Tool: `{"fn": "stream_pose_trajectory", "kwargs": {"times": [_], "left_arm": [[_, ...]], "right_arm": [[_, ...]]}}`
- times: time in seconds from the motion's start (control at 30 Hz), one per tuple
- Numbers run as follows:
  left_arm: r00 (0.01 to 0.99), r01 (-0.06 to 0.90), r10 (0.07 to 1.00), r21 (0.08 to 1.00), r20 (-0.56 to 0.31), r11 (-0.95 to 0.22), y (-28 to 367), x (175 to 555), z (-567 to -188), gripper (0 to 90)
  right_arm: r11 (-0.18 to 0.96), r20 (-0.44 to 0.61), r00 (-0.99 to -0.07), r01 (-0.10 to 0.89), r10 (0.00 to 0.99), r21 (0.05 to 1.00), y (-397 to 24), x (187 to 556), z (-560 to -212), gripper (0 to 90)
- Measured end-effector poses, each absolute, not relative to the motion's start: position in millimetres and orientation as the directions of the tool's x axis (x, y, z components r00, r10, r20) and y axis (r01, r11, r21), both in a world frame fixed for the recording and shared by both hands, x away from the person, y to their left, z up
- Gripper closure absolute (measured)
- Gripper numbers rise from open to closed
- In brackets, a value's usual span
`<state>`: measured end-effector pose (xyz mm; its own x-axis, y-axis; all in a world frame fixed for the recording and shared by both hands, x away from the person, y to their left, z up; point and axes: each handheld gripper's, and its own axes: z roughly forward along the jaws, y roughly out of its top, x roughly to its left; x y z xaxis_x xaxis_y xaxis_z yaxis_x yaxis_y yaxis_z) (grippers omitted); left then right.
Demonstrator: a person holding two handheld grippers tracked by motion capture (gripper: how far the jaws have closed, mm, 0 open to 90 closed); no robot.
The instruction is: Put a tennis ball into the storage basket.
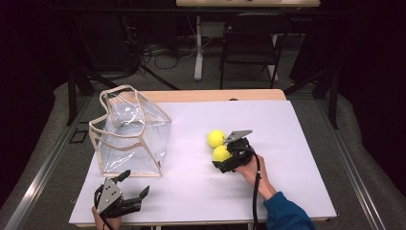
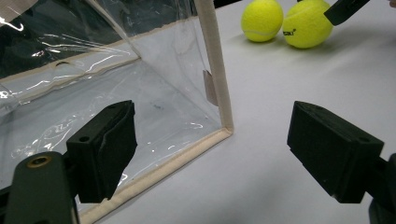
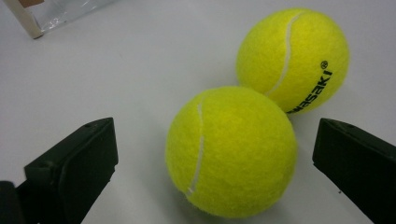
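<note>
Right gripper (image 1: 226, 158) spread open around the nearer tennis ball (image 3: 231, 151), jaws on either side, not touching it. Second ball (image 3: 293, 59) touching the first, at one o'clock from it. Both on the white table (image 1: 287, 143), right of centre. Left gripper (image 1: 133, 184) open too, holding nothing, at six o'clock from the clear plastic bag (image 1: 131, 136), just beside its near corner.

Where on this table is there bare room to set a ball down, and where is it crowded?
Free: the wide strip between the clear bag and the two tennis balls, and the right part of the table beyond the right hand-held gripper. Crowded: around the balls and that gripper.
</note>
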<state>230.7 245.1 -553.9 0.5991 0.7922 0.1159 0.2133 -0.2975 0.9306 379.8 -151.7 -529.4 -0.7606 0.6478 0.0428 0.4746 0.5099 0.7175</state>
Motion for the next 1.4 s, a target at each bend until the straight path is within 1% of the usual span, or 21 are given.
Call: {"fn": "stream_pose_trajectory", "kwargs": {"times": [0.23,0.33,0.43,0.47,0.5,0.63,0.67,0.77,1.4], "left_arm": [[0.602,0.213,0.790,0.931,0.115,-0.298,245.6,231.1,-553.9,16.0],[0.603,0.213,0.790,0.931,0.114,-0.297,245.6,231.5,-554.0,16.0],[0.604,0.212,0.789,0.931,0.113,-0.296,245.8,231.4,-554.0,16.0],[0.603,0.213,0.790,0.931,0.113,-0.296,246.0,231.2,-554.0,16.0],[0.602,0.216,0.791,0.931,0.110,-0.294,246.2,231.1,-554.1,16.0],[0.606,0.214,0.788,0.931,0.112,-0.296,245.9,231.5,-553.8,16.0],[0.605,0.216,0.789,0.930,0.111,-0.297,245.6,231.3,-553.7,16.0],[0.603,0.215,0.790,0.932,0.108,-0.291,245.1,231.2,-553.5,16.0],[0.605,0.210,0.788,0.933,0.110,-0.292,246.5,231.3,-553.2,16.0]], "right_arm": [[0.502,0.063,-0.746,0.506,0.663,0.701,-151.6,384.5,-535.7,0.0],[0.507,0.059,-0.744,0.509,0.666,0.695,-150.3,385.1,-537.0,1.6],[0.507,0.062,-0.740,0.517,0.669,0.690,-149.7,385.7,-538.4,6.6],[0.507,0.062,-0.740,0.517,0.669,0.690,-149.7,385.7,-538.4,6.6],[0.509,0.062,-0.737,0.521,0.673,0.685,-149.5,386.1,-539.0,13.6],[0.518,0.053,-0.731,0.530,0.680,0.671,-148.4,386.4,-539.7,16.5],[0.519,0.050,-0.730,0.531,0.682,0.670,-148.3,386.0,-539.7,19.7],[0.520,0.041,-0.726,0.529,0.687,0.671,-148.6,385.3,-539.4,24.3],[0.537,0.014,-0.733,0.510,0.680,0.672,-148.2,381.4,-531.5,25.5]]}}
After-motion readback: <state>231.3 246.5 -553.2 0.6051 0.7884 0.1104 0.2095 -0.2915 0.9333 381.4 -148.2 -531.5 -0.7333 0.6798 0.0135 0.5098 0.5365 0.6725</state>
